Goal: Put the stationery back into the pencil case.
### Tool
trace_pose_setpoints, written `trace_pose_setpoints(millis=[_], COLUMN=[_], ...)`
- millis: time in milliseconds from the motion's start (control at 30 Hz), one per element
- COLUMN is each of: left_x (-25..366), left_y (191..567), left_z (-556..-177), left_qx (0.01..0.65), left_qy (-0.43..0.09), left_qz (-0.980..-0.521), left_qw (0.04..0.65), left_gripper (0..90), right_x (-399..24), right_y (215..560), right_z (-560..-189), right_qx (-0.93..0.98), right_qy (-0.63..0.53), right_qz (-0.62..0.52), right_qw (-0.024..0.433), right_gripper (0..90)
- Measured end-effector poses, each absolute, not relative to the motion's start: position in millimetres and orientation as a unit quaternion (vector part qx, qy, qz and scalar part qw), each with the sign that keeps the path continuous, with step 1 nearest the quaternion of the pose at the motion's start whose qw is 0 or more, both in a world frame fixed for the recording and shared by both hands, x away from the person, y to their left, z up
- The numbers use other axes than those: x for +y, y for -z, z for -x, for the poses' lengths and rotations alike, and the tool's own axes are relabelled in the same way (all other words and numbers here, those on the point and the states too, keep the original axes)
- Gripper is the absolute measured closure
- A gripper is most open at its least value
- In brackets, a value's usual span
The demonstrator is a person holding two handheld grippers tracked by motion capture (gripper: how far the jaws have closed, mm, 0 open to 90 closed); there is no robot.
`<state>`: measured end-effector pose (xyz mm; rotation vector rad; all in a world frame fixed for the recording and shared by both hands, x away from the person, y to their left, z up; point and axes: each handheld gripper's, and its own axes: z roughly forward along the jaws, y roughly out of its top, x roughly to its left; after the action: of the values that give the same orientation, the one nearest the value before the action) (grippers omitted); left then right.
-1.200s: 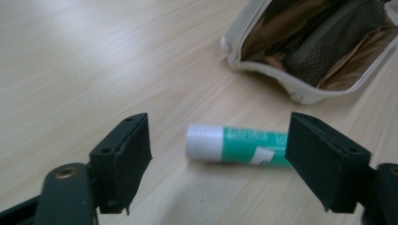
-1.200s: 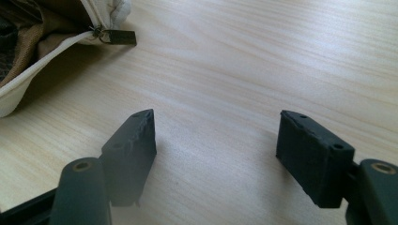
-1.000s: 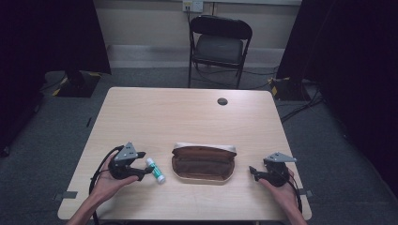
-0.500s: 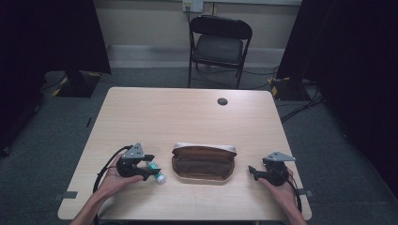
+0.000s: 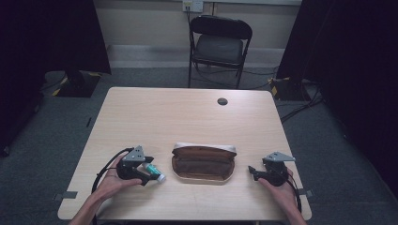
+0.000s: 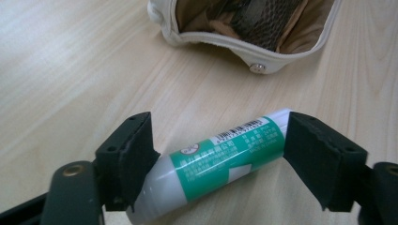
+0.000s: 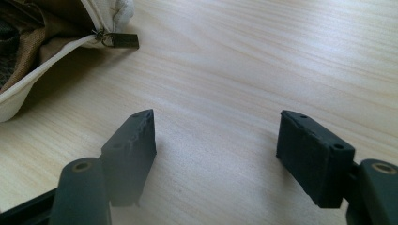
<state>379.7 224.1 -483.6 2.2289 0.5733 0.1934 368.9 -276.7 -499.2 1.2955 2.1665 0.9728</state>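
Open pouch [image 5: 203, 162] blocks the bare table [image 5: 187, 117] between claws

You work on a table [image 5: 187, 117] of pale wood-grain laminate, smooth with a soft sheen. The tube [image 6: 220, 159] by your left hand looks like glossy plastic, white with a green printed label. The pouch [image 5: 203, 162] is cream cloth outside, brown matt fabric within, with a metal snap [image 6: 257, 68] and zip pull [image 7: 120, 40]. The pads [image 7: 309, 154] are matt black, slightly rough rubber.
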Motion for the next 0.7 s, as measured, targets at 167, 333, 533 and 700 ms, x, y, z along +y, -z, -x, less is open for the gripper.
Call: trace_pose_setpoints(millis=[167,333,533,700], left_x=[223.1,225.7,224.9,223.8], left_y=[484.1,479.8,479.4,478.4], left_z=[-379.6,-375.4,-369.9,-366.9], left_qx=[0.226,0.229,0.215,0.217], left_qy=[-0.084,-0.088,-0.087,-0.082], left_qz=[-0.887,-0.888,-0.901,-0.909], left_qw=[0.394,0.390,0.367,0.347], left_gripper=[35.4,45.8,54.3,61.7], right_x=[-276.7,-276.6,-276.5,-276.6], right_y=[499.2,499.2,499.2,499.2], right_z=[-368.9,-368.7,-368.5,-368.8], right_qx=[0.782,0.783,0.783,0.784], right_qy=[-0.351,-0.352,-0.352,-0.353], right_qz=[-0.467,-0.466,-0.465,-0.464], right_qw=[0.216,0.216,0.215,0.214], right_gripper=[27.8,27.8,27.8,27.7])
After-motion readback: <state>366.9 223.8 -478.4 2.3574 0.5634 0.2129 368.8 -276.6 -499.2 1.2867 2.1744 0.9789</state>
